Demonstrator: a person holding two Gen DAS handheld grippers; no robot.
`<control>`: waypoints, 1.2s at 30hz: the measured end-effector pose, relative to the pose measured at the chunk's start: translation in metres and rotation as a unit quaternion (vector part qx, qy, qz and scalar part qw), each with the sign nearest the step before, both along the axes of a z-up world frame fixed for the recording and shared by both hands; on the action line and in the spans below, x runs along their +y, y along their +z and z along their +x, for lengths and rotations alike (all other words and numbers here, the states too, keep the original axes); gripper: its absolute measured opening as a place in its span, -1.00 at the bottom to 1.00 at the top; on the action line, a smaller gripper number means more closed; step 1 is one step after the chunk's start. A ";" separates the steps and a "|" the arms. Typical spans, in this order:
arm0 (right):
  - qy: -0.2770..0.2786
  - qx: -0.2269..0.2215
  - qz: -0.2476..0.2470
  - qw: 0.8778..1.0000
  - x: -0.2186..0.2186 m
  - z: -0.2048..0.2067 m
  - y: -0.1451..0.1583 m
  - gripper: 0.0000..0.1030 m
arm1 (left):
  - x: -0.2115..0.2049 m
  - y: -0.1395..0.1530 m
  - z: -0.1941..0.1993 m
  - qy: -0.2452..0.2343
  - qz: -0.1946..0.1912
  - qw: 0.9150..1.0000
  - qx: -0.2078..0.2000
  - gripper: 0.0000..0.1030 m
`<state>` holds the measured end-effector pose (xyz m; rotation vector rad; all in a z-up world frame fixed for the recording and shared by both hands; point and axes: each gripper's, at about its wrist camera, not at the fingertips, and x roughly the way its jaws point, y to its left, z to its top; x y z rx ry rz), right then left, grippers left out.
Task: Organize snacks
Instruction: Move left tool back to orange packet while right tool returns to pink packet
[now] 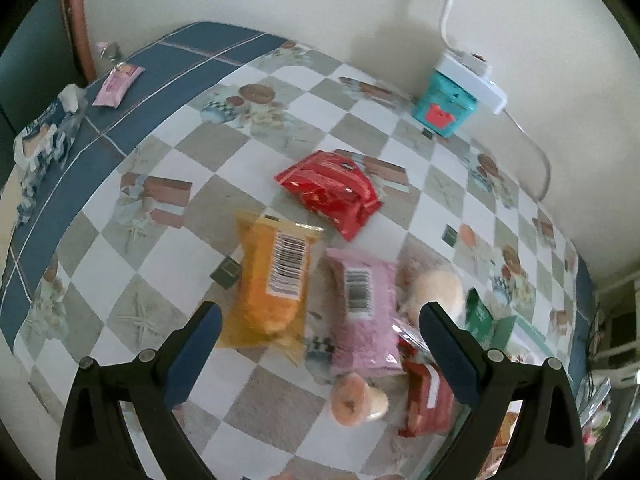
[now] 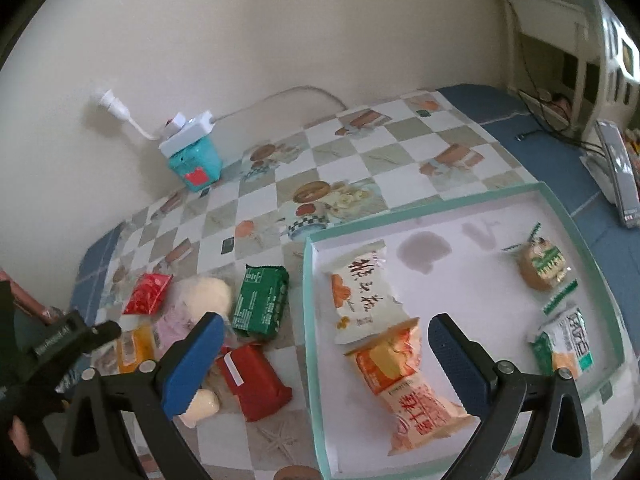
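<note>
Blue-padded fingers point(image 1: 200, 344) of the left gripper point(image 1: 320, 344) frame the loose pile, jaws spread wide with nothing between them, apparently lining up on the orange packet point(image 1: 272, 280) and the pink packet point(image 1: 362, 312), which lie barcode-up side by side on the checked worktop point(image 1: 168, 168). A crinkled red packet point(image 1: 332, 192) sits just beyond them, and a small ring-shaped snack point(image 1: 352, 398) lies nearest the camera. The right gripper point(image 2: 324, 360) is likewise open and empty, hovering over the near edge of the teal-rimmed tray point(image 2: 308, 320), which looks like the collecting place: it already holds a white packet point(image 2: 362, 292) overlapped by an orange-printed packet point(image 2: 400, 372), with a round biscuit pack point(image 2: 540, 264) and a green-and-white packet point(image 2: 568, 340) apart on its far side. A green packet point(image 2: 260, 300) and a red box point(image 2: 256, 380) wait just outside the tray's left wall, probably next. My guess is roughly half the snacks remain unsorted
</note>
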<state>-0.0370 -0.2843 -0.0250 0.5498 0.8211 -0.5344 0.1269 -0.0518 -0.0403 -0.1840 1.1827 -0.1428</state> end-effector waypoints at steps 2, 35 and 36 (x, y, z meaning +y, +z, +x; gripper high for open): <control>0.009 0.002 -0.002 1.000 0.004 0.006 -0.003 1.00 | 0.005 -0.004 0.005 0.009 0.014 1.000 0.005 0.92; 0.123 0.058 0.028 0.990 0.093 0.103 -0.044 1.00 | 0.098 -0.028 0.041 0.091 -0.016 0.995 0.043 0.92; 0.127 0.062 0.029 0.990 0.094 0.105 -0.046 1.00 | 0.098 -0.030 0.042 0.090 -0.021 0.995 0.045 0.92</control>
